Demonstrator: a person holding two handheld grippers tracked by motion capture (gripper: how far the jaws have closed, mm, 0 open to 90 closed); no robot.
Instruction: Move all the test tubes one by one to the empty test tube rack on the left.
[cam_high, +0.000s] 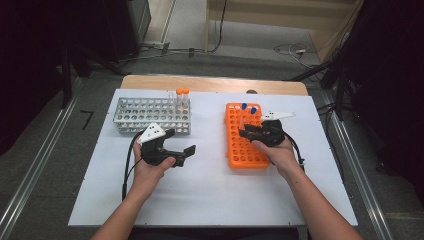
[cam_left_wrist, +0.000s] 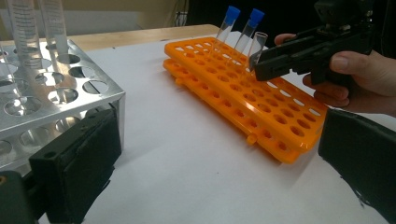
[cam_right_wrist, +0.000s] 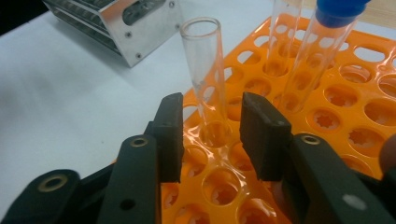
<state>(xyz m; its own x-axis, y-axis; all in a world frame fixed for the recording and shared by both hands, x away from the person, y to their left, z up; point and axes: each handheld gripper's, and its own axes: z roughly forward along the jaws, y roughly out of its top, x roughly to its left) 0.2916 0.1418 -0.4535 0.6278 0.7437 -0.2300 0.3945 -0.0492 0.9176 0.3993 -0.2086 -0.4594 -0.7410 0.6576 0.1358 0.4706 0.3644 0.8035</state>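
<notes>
White table (cam_high: 210, 195), orange rack (cam_right_wrist: 373, 116) holding uncapped tube (cam_right_wrist: 205, 70), right gripper (cam_right_wrist: 210, 135) fingers straddling it untouched, left gripper (cam_left_wrist: 210, 158) released

Two racks (cam_high: 154, 114) (cam_high: 243, 137), two orange-capped tubes (cam_high: 182, 95), two blue-capped tubes (cam_left_wrist: 238, 29), one uncapped tube (cam_right_wrist: 207, 74).

Capped tubes (cam_right_wrist: 322, 51) close behind open tube (cam_right_wrist: 205, 74); bare table (cam_high: 210, 185) in front.

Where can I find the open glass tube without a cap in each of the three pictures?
High view: uncapped tube, faint, at the right gripper, upper orange rack.
Left gripper view: upper right.
Right gripper view: centre, between the jaws.
Shared landmark: blue-capped tubes beside it.
</notes>
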